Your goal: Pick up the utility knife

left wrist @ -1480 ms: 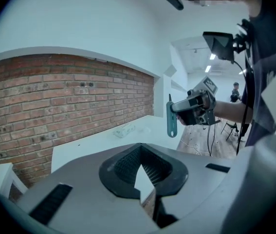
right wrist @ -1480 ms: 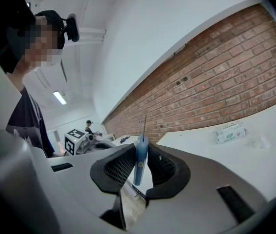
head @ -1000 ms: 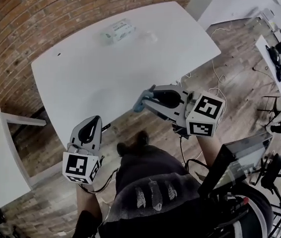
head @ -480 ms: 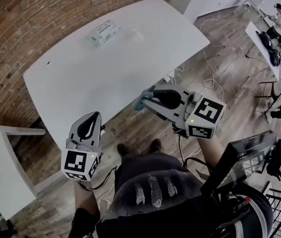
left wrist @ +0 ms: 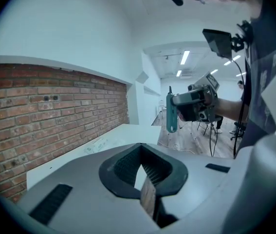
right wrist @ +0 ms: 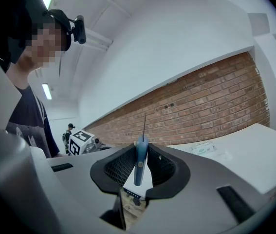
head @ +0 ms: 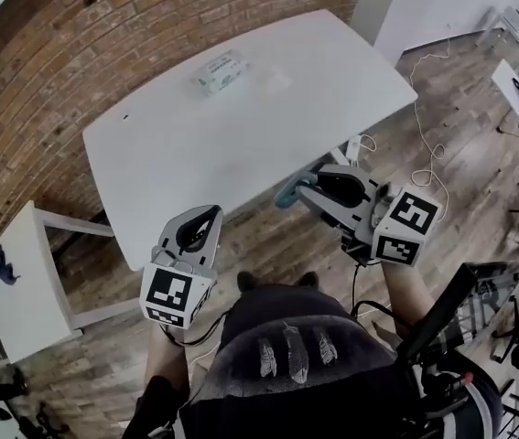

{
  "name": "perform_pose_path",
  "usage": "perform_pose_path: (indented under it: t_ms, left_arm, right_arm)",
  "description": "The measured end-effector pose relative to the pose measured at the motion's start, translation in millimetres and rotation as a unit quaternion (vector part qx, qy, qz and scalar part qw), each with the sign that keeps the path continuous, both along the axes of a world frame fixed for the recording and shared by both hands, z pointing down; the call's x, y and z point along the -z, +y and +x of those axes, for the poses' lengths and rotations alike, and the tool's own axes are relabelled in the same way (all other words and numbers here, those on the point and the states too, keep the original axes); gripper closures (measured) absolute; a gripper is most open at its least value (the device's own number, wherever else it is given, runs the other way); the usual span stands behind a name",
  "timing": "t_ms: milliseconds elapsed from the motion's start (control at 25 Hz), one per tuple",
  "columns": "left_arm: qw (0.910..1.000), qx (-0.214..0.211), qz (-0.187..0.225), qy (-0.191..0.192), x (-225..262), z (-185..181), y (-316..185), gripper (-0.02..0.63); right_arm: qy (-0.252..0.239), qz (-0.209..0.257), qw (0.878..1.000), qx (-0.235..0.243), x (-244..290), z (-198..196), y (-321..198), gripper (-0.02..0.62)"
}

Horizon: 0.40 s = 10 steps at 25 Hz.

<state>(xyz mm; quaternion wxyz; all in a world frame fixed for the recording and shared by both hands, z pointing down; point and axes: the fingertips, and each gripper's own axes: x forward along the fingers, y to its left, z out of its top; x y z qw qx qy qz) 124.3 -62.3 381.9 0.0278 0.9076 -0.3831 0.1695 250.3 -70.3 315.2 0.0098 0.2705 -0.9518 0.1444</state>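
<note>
The utility knife (head: pixel 286 194), slim with a teal handle, is clamped in my right gripper (head: pixel 301 188) in the air over the wooden floor, just off the near edge of the white table (head: pixel 241 144). In the right gripper view the knife (right wrist: pixel 139 156) stands upright between the pads with a thin blade sticking up. The left gripper view shows that same knife (left wrist: pixel 170 112) hanging from the right gripper (left wrist: pixel 182 106). My left gripper (head: pixel 206 216) is shut and empty, held to the left of the right one, with its jaws (left wrist: pixel 143 168) pressed together.
A small flat packet (head: pixel 220 71) lies at the table's far side, by the brick wall (head: pixel 76 44). A small white side table (head: pixel 21 282) with a blue object (head: pixel 3 265) stands at the left. A white cable (head: pixel 428 167) trails over the floor at the right.
Both grippers have drifted a little to the right and up in the head view, the knife still held in the right one. The head view has swung, so the table sits elsewhere in frame.
</note>
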Motion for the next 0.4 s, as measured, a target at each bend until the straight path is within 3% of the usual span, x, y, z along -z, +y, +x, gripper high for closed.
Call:
perform_pose_path:
  t_ms: [400]
  left_arm:
    - [0.999,0.04,-0.009,-0.019,-2.9,20.0,20.0,0.611]
  right_arm:
    - [-0.024,-0.004,0.999,0.047,-4.6,16.7,1.3,0.518]
